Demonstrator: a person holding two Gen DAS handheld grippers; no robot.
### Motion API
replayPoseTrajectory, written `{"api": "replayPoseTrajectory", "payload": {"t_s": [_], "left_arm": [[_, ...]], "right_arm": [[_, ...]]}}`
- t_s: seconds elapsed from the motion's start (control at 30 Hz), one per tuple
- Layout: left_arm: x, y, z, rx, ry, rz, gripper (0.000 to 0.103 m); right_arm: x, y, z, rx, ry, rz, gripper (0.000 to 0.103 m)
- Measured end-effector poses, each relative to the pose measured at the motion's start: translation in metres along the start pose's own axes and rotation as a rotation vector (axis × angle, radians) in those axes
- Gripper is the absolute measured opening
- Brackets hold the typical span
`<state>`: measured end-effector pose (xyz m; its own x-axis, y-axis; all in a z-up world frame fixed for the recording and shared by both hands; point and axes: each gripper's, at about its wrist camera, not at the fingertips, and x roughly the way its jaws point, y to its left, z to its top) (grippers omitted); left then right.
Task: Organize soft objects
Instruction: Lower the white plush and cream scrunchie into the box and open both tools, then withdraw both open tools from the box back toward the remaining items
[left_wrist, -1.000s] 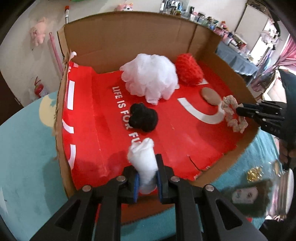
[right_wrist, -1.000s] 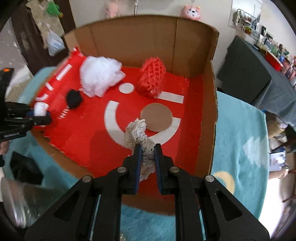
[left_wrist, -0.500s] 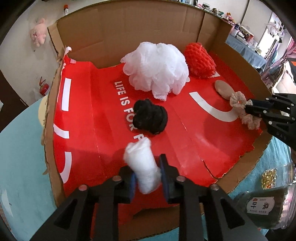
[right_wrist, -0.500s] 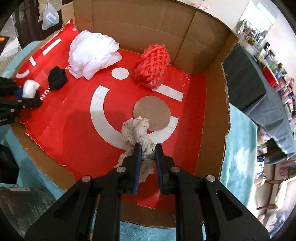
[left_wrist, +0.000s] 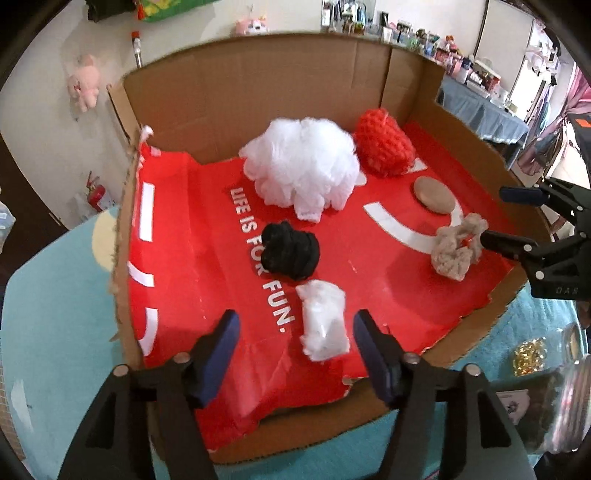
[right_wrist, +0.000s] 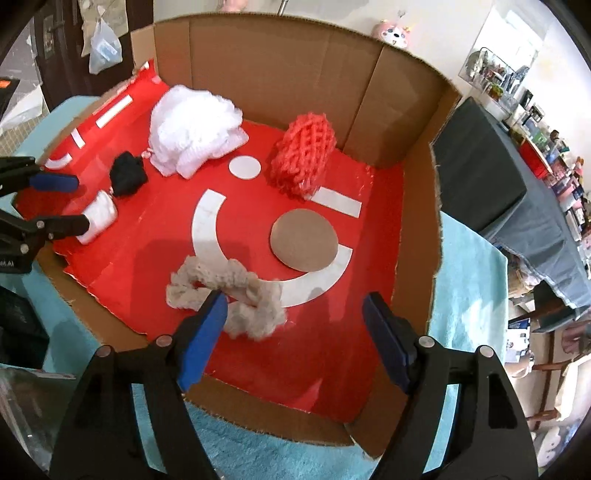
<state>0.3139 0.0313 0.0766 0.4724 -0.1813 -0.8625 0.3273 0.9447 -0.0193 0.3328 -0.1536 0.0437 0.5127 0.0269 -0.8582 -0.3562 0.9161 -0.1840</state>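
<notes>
A small white fluffy roll (left_wrist: 324, 323) lies on the red floor of the cardboard box (left_wrist: 258, 96), between the opening jaws of my left gripper (left_wrist: 295, 328); neither pad presses it. A beige scrunchie (right_wrist: 229, 291) lies near the box's front edge, between the opening jaws of my right gripper (right_wrist: 295, 312), its left finger just over it. Further in rest a black scrunchie (left_wrist: 290, 250), a white mesh pouf (left_wrist: 303, 170) and a red net ball (left_wrist: 384, 147). The right gripper (left_wrist: 495, 216) also shows in the left wrist view, the left gripper (right_wrist: 70, 203) in the right wrist view.
The box (right_wrist: 417, 236) has tall walls at the back and right, a low torn front edge, and stands on a teal mat (right_wrist: 476, 295). Jars and packets (left_wrist: 546, 387) sit beside the front right corner. A grey-covered table (right_wrist: 491, 177) stands to the right.
Both grippers, shut on their pieces before, have opened. The white roll and the beige scrunchie have dropped onto the red floor of the box.
</notes>
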Motion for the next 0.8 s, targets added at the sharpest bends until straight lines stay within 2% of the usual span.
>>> {"api": "replayPoseTrajectory", "payload": {"t_s": [0.33,0.5,0.8], "left_arm": [[-0.072,-0.017,-0.016,-0.023,-0.194,0.031,0.096],[-0.117,-0.030,-0.036,-0.048,-0.310,0.014,0.103],[-0.184,-0.061,-0.081,-0.066,-0.475,-0.022,0.103]], "right_arm": [[-0.061,-0.001,-0.010,0.066,-0.090,0.003,0.075],[-0.113,0.007,-0.028,0.100,-0.185,0.028,0.076],[-0.200,0.022,-0.077,0.187,-0.385,0.092,0.083]]}}
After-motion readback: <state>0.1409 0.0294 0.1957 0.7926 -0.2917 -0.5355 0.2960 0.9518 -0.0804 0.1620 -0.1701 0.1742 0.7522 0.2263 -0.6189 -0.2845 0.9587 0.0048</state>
